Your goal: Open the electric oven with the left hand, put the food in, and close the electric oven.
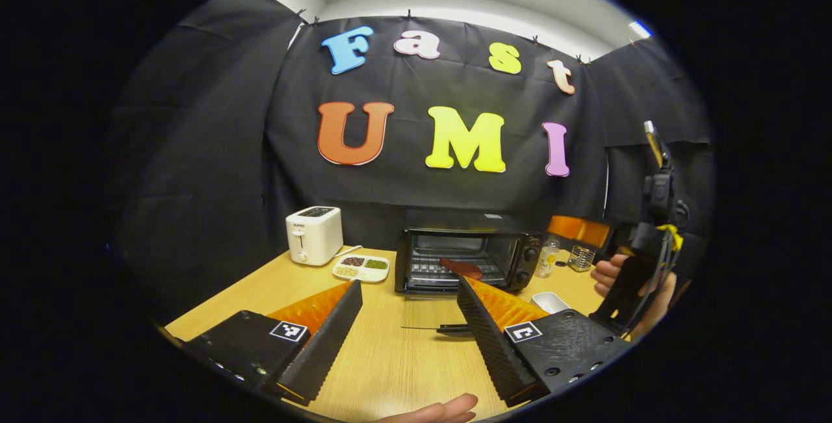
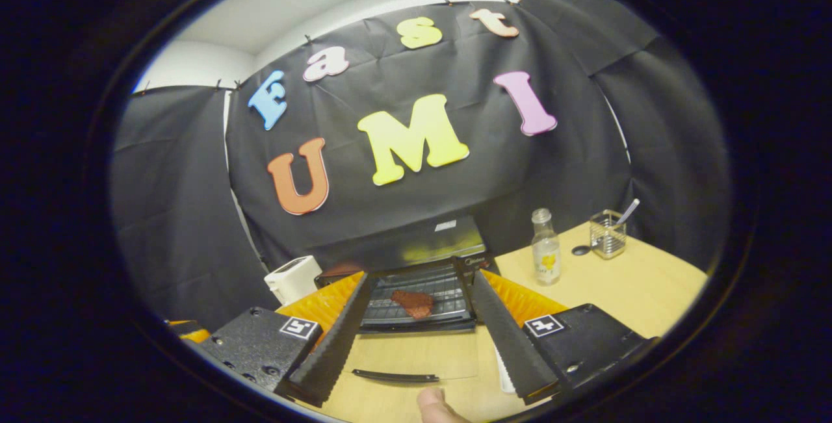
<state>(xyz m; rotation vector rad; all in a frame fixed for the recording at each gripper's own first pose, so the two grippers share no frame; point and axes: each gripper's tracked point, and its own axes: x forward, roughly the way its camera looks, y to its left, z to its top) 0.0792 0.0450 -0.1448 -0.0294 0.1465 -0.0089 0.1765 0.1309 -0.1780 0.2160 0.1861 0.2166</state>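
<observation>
Left gripper (image 1: 406,325): fingers spread wide at the bottom of the left gripper view, nothing between them, hanging over the bare wooden table (image 1: 383,364). Right gripper (image 2: 416,332): fingers likewise apart and empty at the bottom of the right gripper view; it also shows at the right edge of the left gripper view, held in a hand (image 1: 634,293).

Just ahead of both pairs of fingers the oven door (image 2: 416,358) lies folded down flat, its dark handle (image 2: 395,376) nearest the cameras. Beyond it, frame centre, the oven (image 1: 468,257) stands open with the food (image 2: 412,302), a reddish-brown slab, resting on the wire rack (image 2: 422,293) inside.

Judgement: loading looks done; closing the door remains. To do it well, bring the left fingers low under the handle edge, lift in an arc about the hinge, keep the right gripper back from the door's swing, and press until the door seats.

Periphery: toaster (image 1: 314,234) and divided dish (image 1: 361,268) centre-left; bottle (image 2: 545,247) and wire basket (image 2: 608,234) right of the oven.
</observation>
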